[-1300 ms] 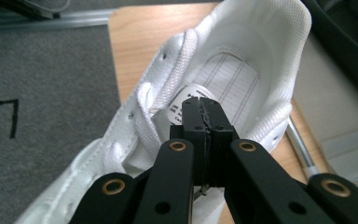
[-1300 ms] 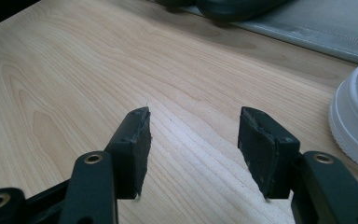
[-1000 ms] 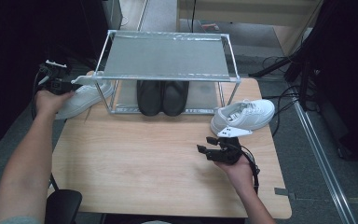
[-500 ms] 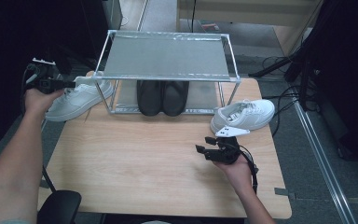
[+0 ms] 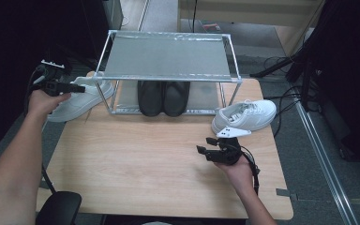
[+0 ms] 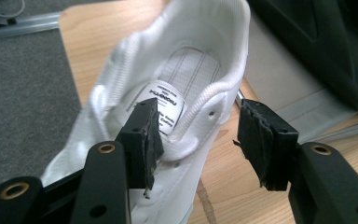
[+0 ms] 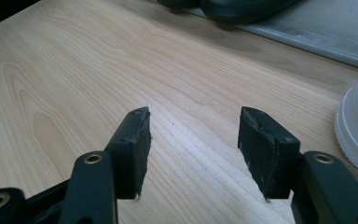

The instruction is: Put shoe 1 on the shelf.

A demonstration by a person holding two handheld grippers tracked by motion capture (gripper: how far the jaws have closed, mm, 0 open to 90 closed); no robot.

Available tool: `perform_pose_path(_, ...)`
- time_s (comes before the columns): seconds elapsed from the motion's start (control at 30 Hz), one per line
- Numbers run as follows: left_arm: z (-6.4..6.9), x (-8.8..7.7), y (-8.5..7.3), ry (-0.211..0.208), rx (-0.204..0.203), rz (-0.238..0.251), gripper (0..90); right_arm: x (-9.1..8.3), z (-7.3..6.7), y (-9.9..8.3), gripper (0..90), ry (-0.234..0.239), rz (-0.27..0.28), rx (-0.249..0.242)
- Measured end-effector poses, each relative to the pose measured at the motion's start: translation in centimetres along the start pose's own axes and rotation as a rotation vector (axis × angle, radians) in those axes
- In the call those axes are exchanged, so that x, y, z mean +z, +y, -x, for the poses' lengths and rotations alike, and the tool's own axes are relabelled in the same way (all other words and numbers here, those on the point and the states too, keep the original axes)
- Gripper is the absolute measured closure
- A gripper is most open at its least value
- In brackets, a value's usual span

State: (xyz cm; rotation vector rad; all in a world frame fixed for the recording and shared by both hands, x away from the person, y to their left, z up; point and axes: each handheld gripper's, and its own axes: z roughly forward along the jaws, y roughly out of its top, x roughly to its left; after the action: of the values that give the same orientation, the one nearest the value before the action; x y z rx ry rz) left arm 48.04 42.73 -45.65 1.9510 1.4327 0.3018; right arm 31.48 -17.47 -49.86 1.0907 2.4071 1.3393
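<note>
A white sneaker lies at the table's far left corner, partly over the edge. My left gripper points at its heel. In the left gripper view the jaws of this gripper have just been opening. They straddle the side of the sneaker's collar, one pad over the insole and one outside, neither pressing on it. A second white sneaker lies at the right, beside the rack. My right gripper hovers open over bare wood in front of it, and nothing is between the jaws of the right gripper.
A metal shoe rack stands at the back of the wooden table, with a pair of black shoes on its lower level. Cables run over the floor at the right. A black chair sits at the near left corner.
The left gripper's jaws have opened and let go of the left white sneaker. The left hand drew back slightly to the left. The right hand has kept still.
</note>
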Motion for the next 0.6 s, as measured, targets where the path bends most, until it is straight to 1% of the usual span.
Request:
perform_pose_path(0.07,0.1,0.6,-0.1,0.011,0.009,-0.015,49.1,0.0,0.1,0.0,45.5,0.000,-0.001,-0.001)
perform_pose_path(0.13,0.2,1.2,-0.1,0.025,0.010,-0.023,49.3,0.0,0.1,0.0,45.5,0.001,-0.001,0.000)
perform_pose_path(0.2,0.2,1.6,-0.2,0.026,0.014,-0.019,50.5,0.0,0.1,0.0,45.5,0.001,0.000,-0.002)
perform_pose_path(0.27,0.3,1.9,-0.3,0.041,0.029,-0.016,49.5,-0.1,0.1,0.0,45.5,0.002,0.001,0.000)
perform_pose_path(0.37,0.1,2.0,-0.5,0.032,0.022,0.000,49.7,-0.1,0.1,-0.1,45.5,0.002,0.000,0.006)
perform_pose_path(0.4,0.1,2.0,-0.5,0.030,0.023,-0.002,50.5,0.0,0.1,-0.1,45.5,0.002,-0.001,0.004)
perform_pose_path(0.47,0.4,1.9,-0.4,0.043,0.033,-0.008,53.9,0.0,0.1,-0.1,45.5,0.004,-0.003,0.003)
perform_pose_path(0.5,0.5,1.8,-0.4,0.054,0.051,-0.018,56.4,0.0,0.1,-0.1,45.5,0.003,-0.004,0.003)
perform_pose_path(0.57,0.6,1.4,-0.4,0.065,0.068,-0.025,62.9,0.1,0.0,-0.1,45.5,0.004,-0.006,0.005)
perform_pose_path(0.6,0.7,1.3,-0.4,0.069,0.065,-0.023,66.6,0.1,0.0,-0.1,45.5,0.003,-0.006,0.006)
